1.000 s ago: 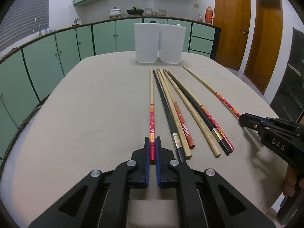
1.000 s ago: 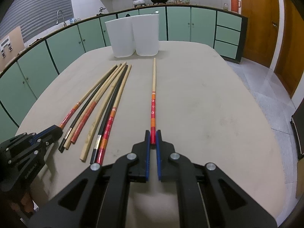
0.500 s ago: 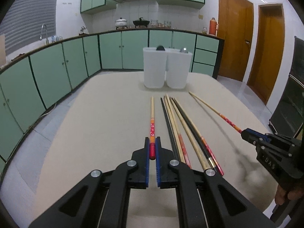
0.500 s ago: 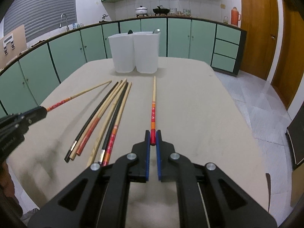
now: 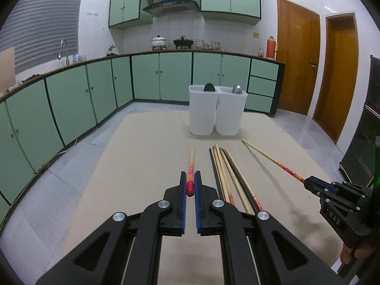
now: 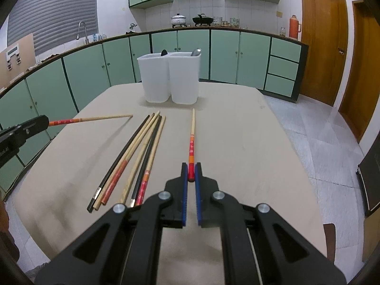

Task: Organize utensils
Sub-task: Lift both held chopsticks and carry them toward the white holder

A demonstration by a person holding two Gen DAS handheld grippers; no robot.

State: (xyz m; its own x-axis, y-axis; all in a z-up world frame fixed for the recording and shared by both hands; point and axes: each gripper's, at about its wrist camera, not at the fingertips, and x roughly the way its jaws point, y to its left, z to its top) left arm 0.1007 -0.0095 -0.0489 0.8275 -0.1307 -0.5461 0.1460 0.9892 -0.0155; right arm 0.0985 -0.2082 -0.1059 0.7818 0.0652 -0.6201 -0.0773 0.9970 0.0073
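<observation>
The left gripper (image 5: 190, 185) has its blue-padded fingers (image 5: 182, 190) pressed shut on the red end of a chopstick (image 5: 190, 166), whose pale tip points toward the far edge of the table (image 5: 147, 166). The right gripper (image 6: 191, 175) is likewise clamped on the red end of a second chopstick (image 6: 192, 137), which shows orange and red flowered bands before turning to bare wood; both sticks look lifted off the table, though the fisheye makes that hard to judge. Between the two grippers a loose bundle of chopsticks (image 6: 135, 154), black, pale and red-banded, lies on the beige table, their near ends partly cut off behind the left gripper's body in its own view. Small printing on the red bands is too fine to read. On the right gripper's black housing the letters "DAS" (image 5: 333, 217) can be read from the left view; a partial word on the left gripper's housing in the right view is cut off at the picture's edge. Near the far edge stand two white bins (image 6: 168, 78), touching side by side, with a dark spoon bowl (image 6: 164, 52) and a silver one (image 6: 196, 51) peeking above their rims; the rest of each is hidden.
</observation>
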